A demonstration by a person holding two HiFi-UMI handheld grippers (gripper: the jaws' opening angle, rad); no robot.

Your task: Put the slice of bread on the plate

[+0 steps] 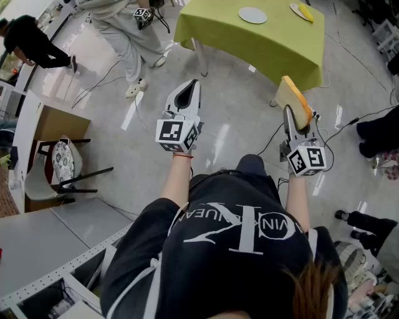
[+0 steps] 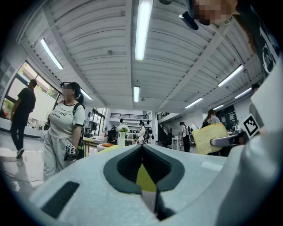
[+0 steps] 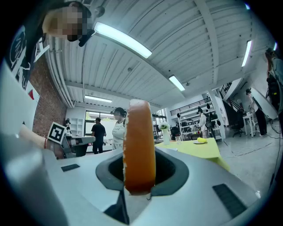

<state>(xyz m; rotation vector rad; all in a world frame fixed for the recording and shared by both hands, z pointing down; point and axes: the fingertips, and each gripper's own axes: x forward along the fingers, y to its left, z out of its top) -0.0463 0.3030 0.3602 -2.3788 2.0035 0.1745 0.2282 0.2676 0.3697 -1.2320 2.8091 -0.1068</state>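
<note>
The glossy floor (image 1: 237, 124) fills most of your head view. At its far side stands the worktop (image 1: 274, 50), draped in a yellow-green cloth. A bystander (image 1: 128, 37) in light clothes stands just beside the worktop's left end, and a chair (image 1: 65, 171) sits well apart from the worktop, down at your left.

You hold both grippers out level over the floor, short of the worktop's near edge. Your left gripper (image 1: 192, 87) is opposite the worktop's left end; its fingers are closed tip to tip with nothing between them. Your right gripper (image 1: 290, 115) is near the worktop's near right corner, and its fingers are clamped narrow on the slice of bread (image 1: 294, 99).

The slice stands on edge in that grip, its brown crust turned towards the right gripper's camera and its pale face showing in the left gripper view. It is up in the air, not yet over the worktop.

The round plate (image 1: 252, 15) lies towards the worktop's far side with nothing on it. A second plate (image 1: 294, 9) lies at the worktop's far right corner, with a yellow item (image 1: 305, 12) on it.
</note>
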